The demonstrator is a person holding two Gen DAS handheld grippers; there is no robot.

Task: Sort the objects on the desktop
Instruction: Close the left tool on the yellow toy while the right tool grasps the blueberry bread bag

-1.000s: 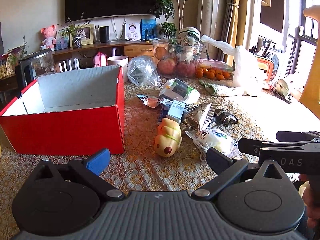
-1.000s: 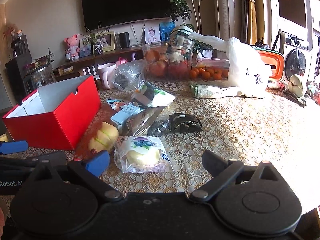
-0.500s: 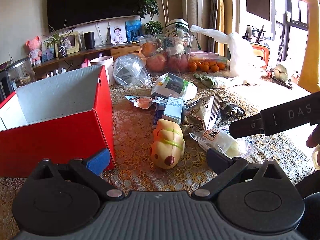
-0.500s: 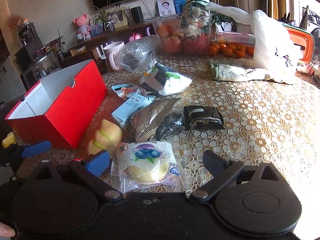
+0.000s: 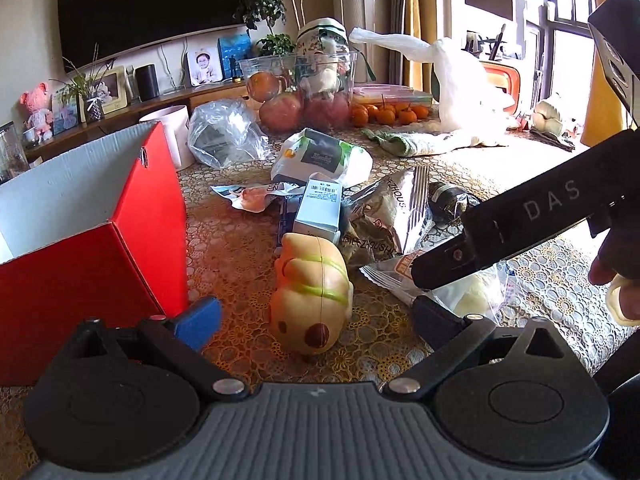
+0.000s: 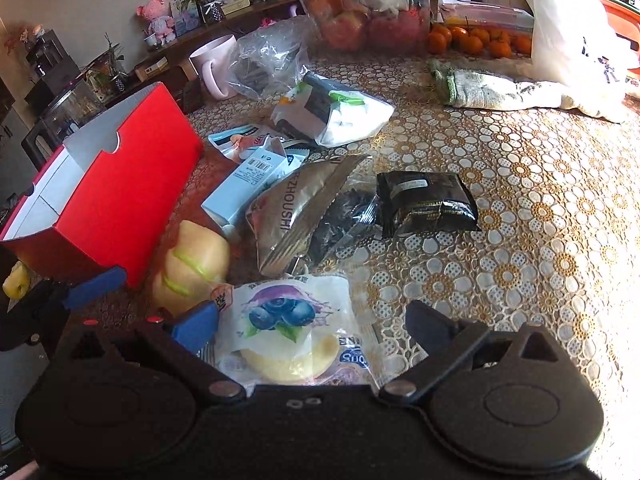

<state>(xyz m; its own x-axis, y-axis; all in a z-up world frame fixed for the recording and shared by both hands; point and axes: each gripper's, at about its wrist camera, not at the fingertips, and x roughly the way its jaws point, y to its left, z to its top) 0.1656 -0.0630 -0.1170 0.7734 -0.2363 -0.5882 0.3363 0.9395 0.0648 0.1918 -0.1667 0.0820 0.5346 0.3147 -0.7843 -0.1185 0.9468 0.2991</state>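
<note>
**Over the clutter, both grippers lining up**

On the worktop (image 6: 520,208), the right gripper (image 6: 308,324), jaws spread, is straddling the bread packet (image 6: 296,332): light, crinkly, slippery, best pinched across its soft middle. The left gripper (image 5: 316,316), jaws released, is facing the squishy toy (image 5: 312,296) beside the red box (image 5: 92,236).

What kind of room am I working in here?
Most likely a home living or dining room. A large black wall-mounted television hangs above a wooden shelf with a framed child's photo, and the lace-patterned gold tablecloth carries a clear plastic tub of apples and oranges.
</note>
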